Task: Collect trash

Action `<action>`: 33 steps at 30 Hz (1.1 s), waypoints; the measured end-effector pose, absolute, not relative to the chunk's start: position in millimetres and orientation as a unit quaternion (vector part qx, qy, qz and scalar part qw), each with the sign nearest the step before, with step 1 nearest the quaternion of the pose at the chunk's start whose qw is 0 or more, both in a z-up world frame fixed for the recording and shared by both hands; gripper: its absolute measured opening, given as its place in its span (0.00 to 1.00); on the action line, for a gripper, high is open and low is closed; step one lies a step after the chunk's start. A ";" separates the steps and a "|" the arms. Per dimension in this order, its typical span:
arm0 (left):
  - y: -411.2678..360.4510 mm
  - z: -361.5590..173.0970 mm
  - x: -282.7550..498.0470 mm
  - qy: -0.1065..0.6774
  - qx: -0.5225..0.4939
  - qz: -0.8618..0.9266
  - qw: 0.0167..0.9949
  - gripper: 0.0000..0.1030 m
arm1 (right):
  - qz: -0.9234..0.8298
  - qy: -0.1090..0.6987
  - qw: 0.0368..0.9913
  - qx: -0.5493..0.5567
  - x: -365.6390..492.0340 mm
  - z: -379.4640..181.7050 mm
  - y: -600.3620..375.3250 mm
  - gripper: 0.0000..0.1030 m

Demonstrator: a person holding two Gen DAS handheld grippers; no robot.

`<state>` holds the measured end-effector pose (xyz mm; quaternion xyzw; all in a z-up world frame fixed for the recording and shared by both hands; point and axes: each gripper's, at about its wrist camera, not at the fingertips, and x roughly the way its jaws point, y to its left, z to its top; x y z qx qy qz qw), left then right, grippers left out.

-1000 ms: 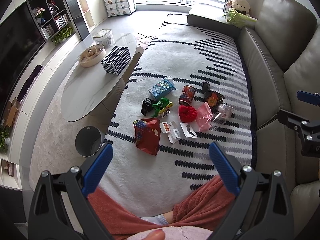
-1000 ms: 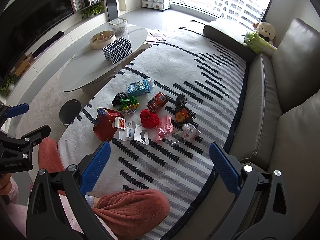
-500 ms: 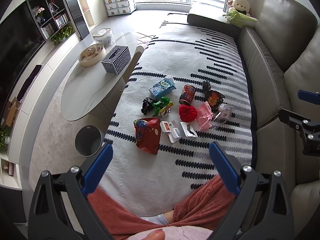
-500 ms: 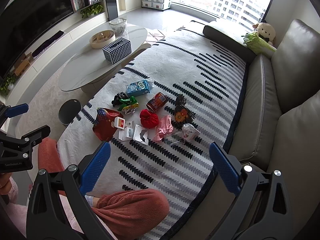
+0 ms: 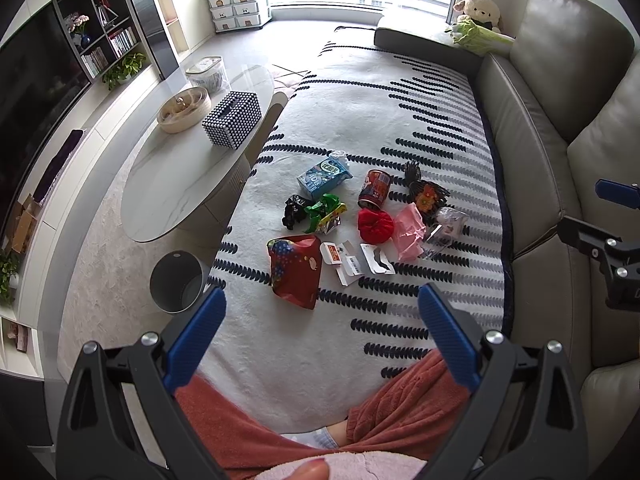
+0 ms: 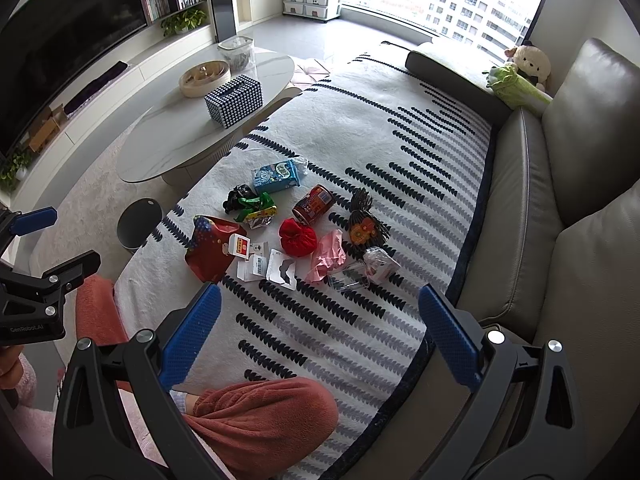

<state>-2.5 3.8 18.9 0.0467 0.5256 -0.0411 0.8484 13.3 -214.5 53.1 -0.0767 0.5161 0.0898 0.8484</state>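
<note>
Trash lies scattered mid-rug: a red snack bag (image 5: 296, 270) (image 6: 210, 248), a red crumpled ball (image 5: 375, 226) (image 6: 297, 237), a red can (image 5: 374, 189) (image 6: 313, 209), a blue packet (image 5: 323, 174) (image 6: 276, 176), pink paper (image 5: 409, 232) (image 6: 327, 255), green and black wrappers (image 5: 316, 212) (image 6: 250, 204) and white paper slips (image 5: 348, 262) (image 6: 264, 266). A grey bin (image 5: 176, 282) (image 6: 140, 222) stands on the floor left of the rug. My left gripper (image 5: 322, 320) and right gripper (image 6: 318, 322) hang high above the near rug, both open and empty, well short of the trash.
An oval white coffee table (image 5: 188, 176) (image 6: 192, 132) carries a studded tissue box (image 5: 232, 120), a round tray and a clear container. A grey sofa (image 5: 560, 120) (image 6: 560, 200) runs along the right. A person's red-trousered knees (image 5: 400, 412) (image 6: 260, 420) sit below the grippers.
Almost nothing has moved; the views drift very slightly and both grippers stay open.
</note>
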 end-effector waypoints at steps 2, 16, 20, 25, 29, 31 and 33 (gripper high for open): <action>4.0 18.7 -2.6 0.526 0.046 -0.041 0.848 0.94 | 0.090 0.516 0.848 -0.077 13.9 52.1 -213.6 0.93; 4.6 15.9 -4.3 0.528 0.046 -0.044 0.847 0.94 | 0.089 0.516 0.848 -0.078 11.6 54.4 -216.6 0.93; 1.8 15.7 -5.0 0.526 0.050 -0.048 0.847 0.94 | 0.088 0.516 0.848 -0.078 10.6 55.4 -217.2 0.93; 6.8 18.5 -11.6 0.522 0.047 -0.059 0.850 0.94 | 0.088 0.515 0.849 -0.078 10.8 55.1 -216.7 0.93; 6.3 20.1 -14.6 0.517 0.050 -0.067 0.852 0.94 | 0.089 0.517 0.848 -0.078 11.4 55.2 -216.6 0.93; 5.6 19.9 -16.4 0.514 0.054 -0.068 0.853 0.94 | 0.087 0.516 0.848 -0.079 11.1 55.3 -216.4 0.93; 5.6 18.9 -17.8 0.515 0.054 -0.070 0.853 0.94 | 0.088 0.516 0.849 -0.077 11.3 54.9 -216.3 0.93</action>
